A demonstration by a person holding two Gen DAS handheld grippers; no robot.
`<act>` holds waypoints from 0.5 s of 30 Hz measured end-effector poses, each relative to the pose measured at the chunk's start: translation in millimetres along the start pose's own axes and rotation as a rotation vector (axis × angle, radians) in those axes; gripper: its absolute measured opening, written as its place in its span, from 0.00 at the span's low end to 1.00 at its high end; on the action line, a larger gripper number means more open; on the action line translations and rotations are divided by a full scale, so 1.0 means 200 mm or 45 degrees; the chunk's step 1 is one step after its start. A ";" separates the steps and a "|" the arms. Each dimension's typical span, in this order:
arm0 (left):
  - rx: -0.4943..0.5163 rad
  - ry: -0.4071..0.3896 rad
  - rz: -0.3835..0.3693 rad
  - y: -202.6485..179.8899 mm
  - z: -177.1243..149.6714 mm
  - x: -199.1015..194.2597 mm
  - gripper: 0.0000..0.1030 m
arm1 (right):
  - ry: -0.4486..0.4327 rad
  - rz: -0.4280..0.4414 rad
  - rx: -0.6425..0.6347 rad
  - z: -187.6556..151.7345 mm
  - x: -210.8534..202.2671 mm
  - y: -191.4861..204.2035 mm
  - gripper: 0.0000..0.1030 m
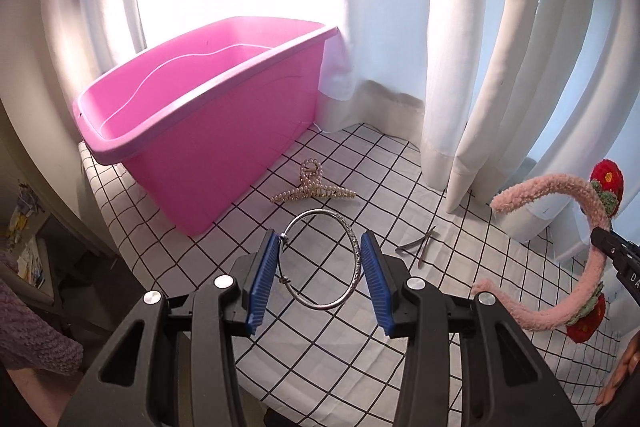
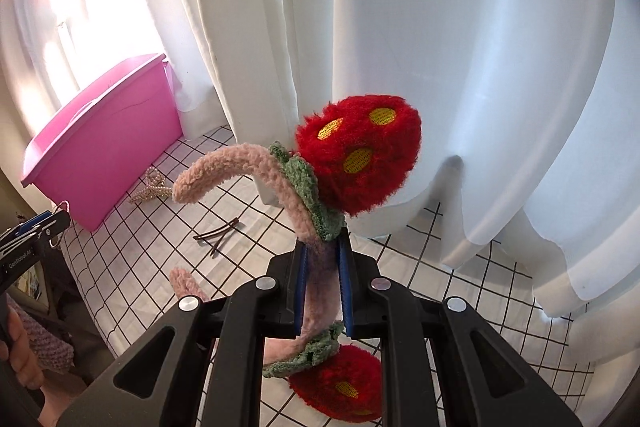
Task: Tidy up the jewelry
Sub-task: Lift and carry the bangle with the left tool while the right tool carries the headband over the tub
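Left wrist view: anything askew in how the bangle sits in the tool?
Yes. The silver bangle sits off-centre in the left tool, against the tips of the blue pads, and hangs tilted; that hold looks marginal. Nothing else looks odd: the pearl claw clip and hairpins lie on the cloth.

Left gripper part-spread, pads gripping; right gripper clamped tight (both angled downward).

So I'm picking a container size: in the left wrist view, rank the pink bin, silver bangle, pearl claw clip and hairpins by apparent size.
1. pink bin
2. silver bangle, nearest the camera, so flattered
3. pearl claw clip
4. hairpins
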State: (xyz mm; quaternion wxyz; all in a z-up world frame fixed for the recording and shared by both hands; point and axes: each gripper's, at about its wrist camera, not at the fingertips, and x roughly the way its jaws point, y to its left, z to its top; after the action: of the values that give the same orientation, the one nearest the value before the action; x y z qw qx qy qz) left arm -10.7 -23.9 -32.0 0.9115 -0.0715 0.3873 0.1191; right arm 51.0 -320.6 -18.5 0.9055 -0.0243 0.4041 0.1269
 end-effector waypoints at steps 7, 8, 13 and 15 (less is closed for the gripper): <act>-0.060 -0.077 0.041 0.08 0.10 -0.19 0.40 | -0.101 0.095 -0.056 0.15 -0.12 0.10 0.14; -0.070 -0.090 0.048 0.10 0.12 -0.22 0.40 | -0.115 0.112 -0.062 0.17 -0.13 0.12 0.14; -0.103 -0.137 0.095 0.22 0.19 -0.34 0.40 | -0.178 0.191 -0.090 0.30 -0.18 0.26 0.14; -0.124 -0.161 0.108 0.29 0.22 -0.37 0.40 | -0.201 0.223 -0.107 0.35 -0.19 0.34 0.14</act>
State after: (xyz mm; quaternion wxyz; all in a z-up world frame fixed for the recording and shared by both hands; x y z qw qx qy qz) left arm -46.9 29.6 50.0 0.9236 -0.0917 0.3255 0.1805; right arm 60.7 -253.4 61.4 0.9182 -0.0168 0.3264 0.2236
